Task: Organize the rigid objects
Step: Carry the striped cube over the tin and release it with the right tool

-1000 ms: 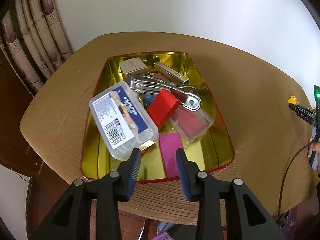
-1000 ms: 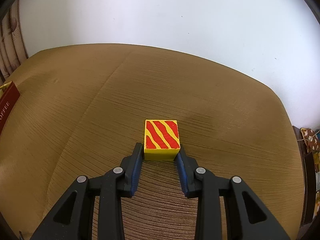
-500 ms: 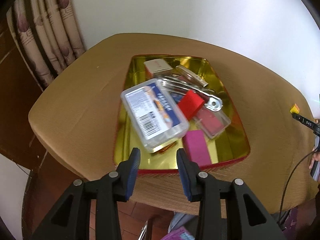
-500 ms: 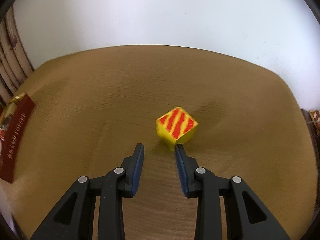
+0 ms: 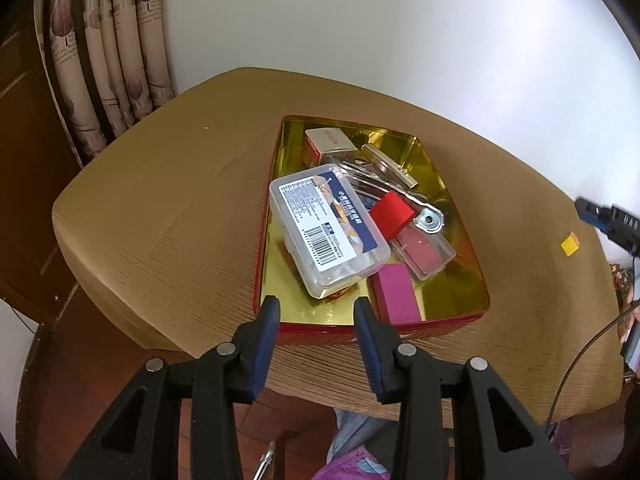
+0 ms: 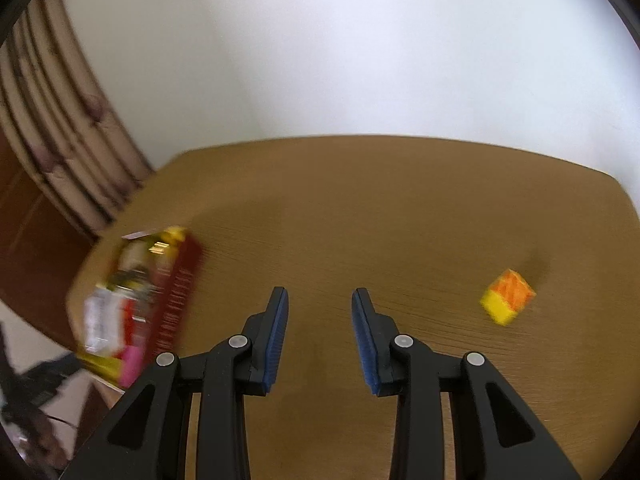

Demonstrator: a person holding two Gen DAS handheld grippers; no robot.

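Jaws apart: right gripper (image 6: 320,300) above table (image 6: 360,208).

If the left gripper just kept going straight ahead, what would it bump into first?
Probably the near rim of the red tin tray with the gold inside, just ahead of the open left gripper. Beyond it lies the clear plastic box. Depth is uncertain.

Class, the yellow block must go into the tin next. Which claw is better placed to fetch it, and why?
Probably the right claw: it is open, empty and near the yellow block on the table. The left claw hangs open at the tin, far from the block.
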